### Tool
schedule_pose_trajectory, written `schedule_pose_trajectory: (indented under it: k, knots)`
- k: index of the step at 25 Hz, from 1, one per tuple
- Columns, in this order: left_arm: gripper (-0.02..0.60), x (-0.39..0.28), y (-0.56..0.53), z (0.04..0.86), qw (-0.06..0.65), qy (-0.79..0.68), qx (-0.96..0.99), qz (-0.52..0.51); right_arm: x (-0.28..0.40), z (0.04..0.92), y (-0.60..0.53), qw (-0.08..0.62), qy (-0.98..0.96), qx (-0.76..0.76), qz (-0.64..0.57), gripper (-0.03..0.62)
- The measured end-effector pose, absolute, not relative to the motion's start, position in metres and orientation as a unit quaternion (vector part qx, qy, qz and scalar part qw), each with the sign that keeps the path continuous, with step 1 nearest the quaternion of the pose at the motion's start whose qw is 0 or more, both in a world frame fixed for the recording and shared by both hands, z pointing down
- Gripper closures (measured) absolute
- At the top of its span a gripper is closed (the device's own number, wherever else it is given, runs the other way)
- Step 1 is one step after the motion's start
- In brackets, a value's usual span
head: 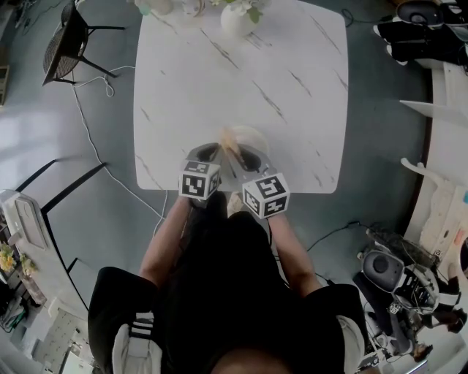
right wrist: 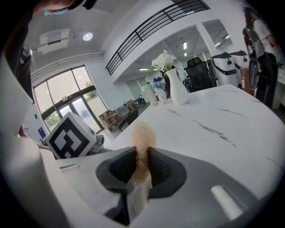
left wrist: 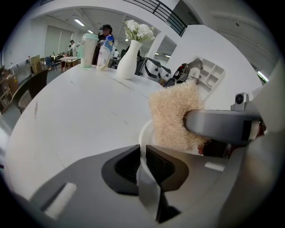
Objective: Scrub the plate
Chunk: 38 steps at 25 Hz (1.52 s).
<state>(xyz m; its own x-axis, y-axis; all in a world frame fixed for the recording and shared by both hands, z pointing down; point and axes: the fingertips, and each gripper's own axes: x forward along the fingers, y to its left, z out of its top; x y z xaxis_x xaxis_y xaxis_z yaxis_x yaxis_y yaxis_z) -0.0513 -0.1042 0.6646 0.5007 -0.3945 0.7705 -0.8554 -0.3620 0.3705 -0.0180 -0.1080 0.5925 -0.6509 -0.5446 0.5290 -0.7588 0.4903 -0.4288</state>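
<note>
A white plate (head: 253, 136) sits near the front edge of the marble table (head: 292, 80). My left gripper (head: 204, 154) is shut on the plate's near rim (left wrist: 143, 133), and the thin white edge runs between its black pads (left wrist: 142, 156). Over the plate, my right gripper (head: 251, 158) is shut on a beige fibrous scrubber (head: 233, 144). In the left gripper view the scrubber (left wrist: 173, 116) hangs over the plate's right side with a grey finger (left wrist: 218, 125) of the right gripper across it. From the right gripper view, the scrubber (right wrist: 142, 139) is squeezed thin between the jaws (right wrist: 141, 160).
A white vase with flowers (head: 238, 18) and some bottles (left wrist: 103, 52) stand at the table's far edge. A dark chair (head: 67, 40) and a white cable (head: 95, 146) are on the floor to the left. Equipment lies on the floor at the right (head: 398, 274).
</note>
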Motion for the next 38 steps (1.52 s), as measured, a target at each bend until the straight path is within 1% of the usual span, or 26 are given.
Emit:
schedule_pose_trajectory:
  k: [11,20,38]
  knots:
    - [0.534,-0.050,-0.104,0.665,0.391,-0.403,0.775,0.290,-0.015,0.614,-0.105,0.182,-0.836,0.385,0.347,0.525]
    - [0.534,-0.051,-0.104,0.664,0.387,-0.403,0.778,0.289,-0.007,0.617,-0.105,0.183,-0.827,0.399,0.350,0.525]
    - [0.534,-0.050,-0.103,0.664,0.382,-0.405,0.779,0.288,0.035,0.618,-0.114,0.180,-0.800,0.449,0.354,0.525]
